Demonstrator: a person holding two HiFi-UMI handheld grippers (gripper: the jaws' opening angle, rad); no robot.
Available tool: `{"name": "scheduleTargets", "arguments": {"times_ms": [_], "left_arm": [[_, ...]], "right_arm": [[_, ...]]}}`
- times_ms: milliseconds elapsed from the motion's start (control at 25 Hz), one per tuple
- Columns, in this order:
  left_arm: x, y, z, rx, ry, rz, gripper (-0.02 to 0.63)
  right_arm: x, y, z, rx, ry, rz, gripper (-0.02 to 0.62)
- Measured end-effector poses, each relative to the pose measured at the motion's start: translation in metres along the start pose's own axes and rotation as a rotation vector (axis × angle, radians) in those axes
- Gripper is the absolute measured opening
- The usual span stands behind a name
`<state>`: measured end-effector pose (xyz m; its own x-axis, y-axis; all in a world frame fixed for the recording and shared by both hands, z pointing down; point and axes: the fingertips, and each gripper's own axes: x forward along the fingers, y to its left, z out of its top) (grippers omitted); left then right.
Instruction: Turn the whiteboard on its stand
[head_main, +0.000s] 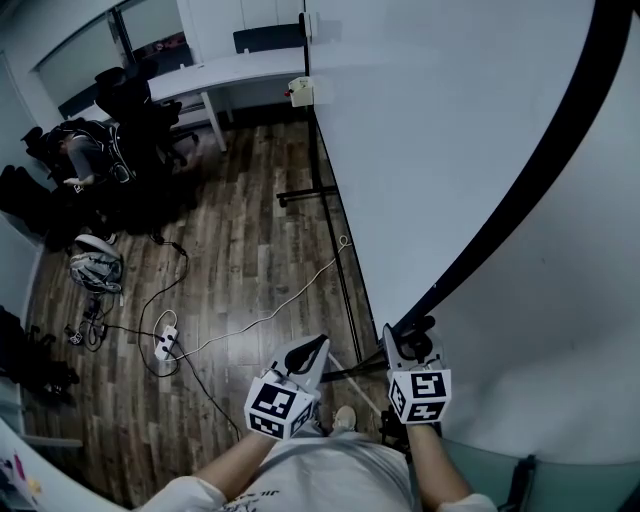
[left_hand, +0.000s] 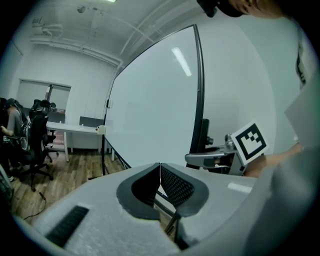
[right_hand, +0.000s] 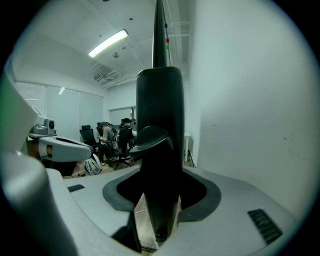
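Note:
The big whiteboard (head_main: 450, 130) stands close in front of me, with its black side upright (head_main: 520, 190) running down to my right hand. My right gripper (head_main: 414, 336) is shut on that upright (right_hand: 160, 150), just below a black knob (right_hand: 150, 140). The post fills the gap between its jaws. My left gripper (head_main: 308, 352) hangs free to the left of the board's lower rail (head_main: 345, 270), shut with nothing in it. In the left gripper view its pads (left_hand: 172, 182) meet, and beyond them are the board (left_hand: 155, 110) and the right gripper (left_hand: 215, 157) on the post.
The stand's foot bar (head_main: 305, 195) lies on the wooden floor. A power strip (head_main: 165, 345) and white cables (head_main: 270, 310) trail across the floor to the left. Office chairs and a seated person (head_main: 95, 150) are at far left beside a white desk (head_main: 235, 70). A wall (head_main: 570, 340) is on the right.

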<state>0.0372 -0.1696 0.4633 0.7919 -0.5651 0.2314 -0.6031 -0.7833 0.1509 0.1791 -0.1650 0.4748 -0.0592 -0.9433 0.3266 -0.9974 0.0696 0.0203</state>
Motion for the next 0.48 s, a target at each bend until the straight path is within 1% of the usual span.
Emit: {"name": "scheduleTargets", "arguments": {"times_ms": [480], "left_arm": [[0.006, -0.026, 0.008, 0.015, -0.007, -0.043, 0.011]], "right_arm": [[-0.022, 0.002, -0.003, 0.028, 0.025, -0.006, 0.184]]}}
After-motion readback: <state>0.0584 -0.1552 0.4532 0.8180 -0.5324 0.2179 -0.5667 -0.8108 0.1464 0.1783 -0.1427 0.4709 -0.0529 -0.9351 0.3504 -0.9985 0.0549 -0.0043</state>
